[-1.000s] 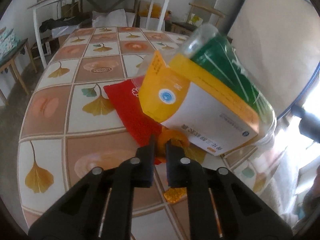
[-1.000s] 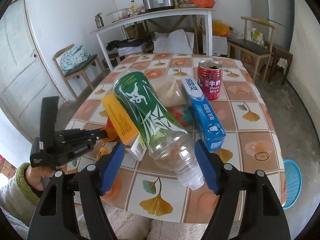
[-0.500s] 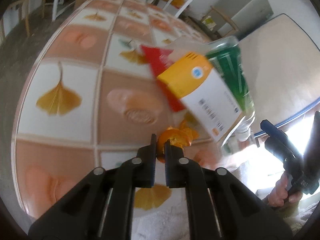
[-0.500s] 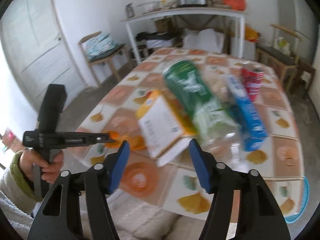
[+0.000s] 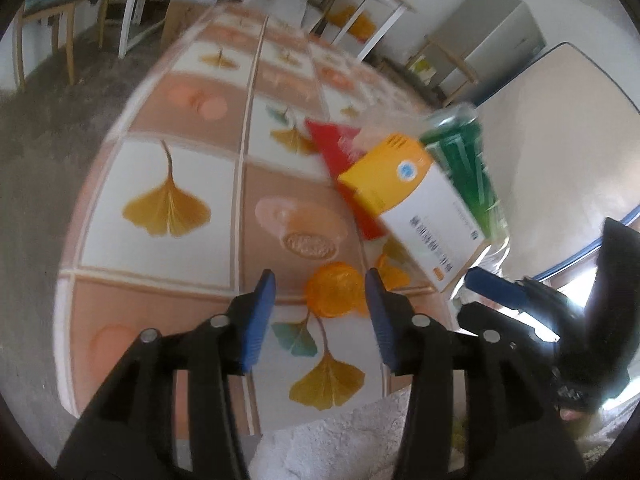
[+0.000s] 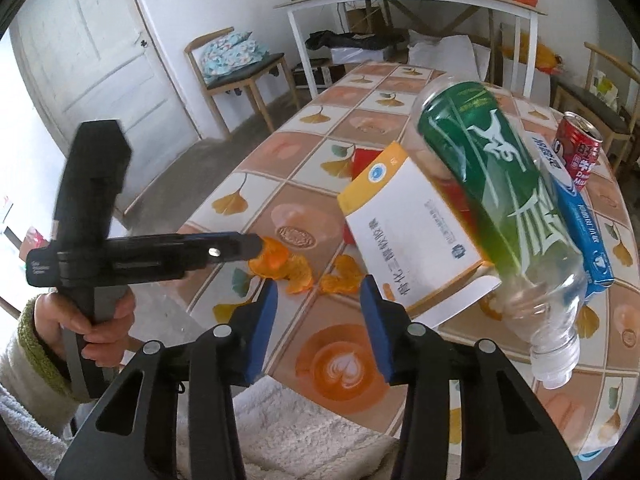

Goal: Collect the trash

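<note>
On table, clear-bottomed green bottle, opened can.

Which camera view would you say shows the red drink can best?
The right wrist view: the red drink can stands upright at the far right of the tiled table, its open top visible. The left wrist view does not show it at all.

The left hand-held gripper hangs with fingers spread wide around an orange peel on the tiled table.

Both the left gripper and the right gripper have their jaws spread wide, holding nothing.
</note>
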A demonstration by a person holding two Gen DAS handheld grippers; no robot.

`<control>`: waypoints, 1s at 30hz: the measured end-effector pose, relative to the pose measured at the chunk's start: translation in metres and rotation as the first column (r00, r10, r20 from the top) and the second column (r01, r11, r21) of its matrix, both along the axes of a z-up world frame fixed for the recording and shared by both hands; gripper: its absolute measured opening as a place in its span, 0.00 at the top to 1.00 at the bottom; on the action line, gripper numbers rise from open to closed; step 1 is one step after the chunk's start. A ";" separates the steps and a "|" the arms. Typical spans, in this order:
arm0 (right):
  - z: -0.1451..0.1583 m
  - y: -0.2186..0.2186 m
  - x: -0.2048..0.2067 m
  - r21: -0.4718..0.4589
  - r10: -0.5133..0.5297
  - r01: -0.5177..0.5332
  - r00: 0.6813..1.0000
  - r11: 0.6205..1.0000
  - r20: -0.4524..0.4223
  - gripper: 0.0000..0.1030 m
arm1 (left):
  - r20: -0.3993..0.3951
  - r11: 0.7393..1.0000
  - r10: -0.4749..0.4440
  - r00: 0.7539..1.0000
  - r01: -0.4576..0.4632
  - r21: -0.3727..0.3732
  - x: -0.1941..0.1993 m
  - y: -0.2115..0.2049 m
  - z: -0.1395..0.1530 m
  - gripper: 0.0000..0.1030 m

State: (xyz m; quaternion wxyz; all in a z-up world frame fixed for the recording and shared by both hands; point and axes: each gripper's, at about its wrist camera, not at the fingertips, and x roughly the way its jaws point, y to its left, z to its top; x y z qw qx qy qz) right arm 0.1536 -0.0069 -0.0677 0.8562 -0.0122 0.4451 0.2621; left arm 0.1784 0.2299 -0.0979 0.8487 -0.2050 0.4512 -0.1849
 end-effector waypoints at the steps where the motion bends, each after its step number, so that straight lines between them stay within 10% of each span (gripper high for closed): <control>1: 0.001 -0.002 0.000 0.001 -0.007 0.007 1.000 1.000 0.004 0.59 | 0.018 1.000 0.003 1.000 -0.003 0.001 -0.001 0.001 0.003 0.58; 9: 0.014 -0.039 0.001 -0.003 -0.119 0.119 0.992 0.993 0.046 0.59 | 0.208 0.959 -0.260 0.943 0.226 0.171 -0.020 -0.054 0.033 0.73; 17: 0.017 -0.087 0.000 0.027 -0.243 0.242 0.969 0.970 0.052 0.59 | 0.154 0.813 -0.423 0.893 0.300 0.499 -0.010 -0.118 0.006 0.80; 23: 0.011 -0.101 0.001 0.052 -0.271 0.269 0.962 0.962 0.034 0.59 | 0.106 0.724 -0.474 0.874 0.318 0.612 -0.008 -0.140 -0.008 0.80; 30: 0.007 -0.111 0.003 0.077 -0.286 0.284 0.958 0.956 0.022 0.59 | 0.116 0.751 -0.458 0.881 0.313 0.582 0.003 -0.138 -0.008 1.00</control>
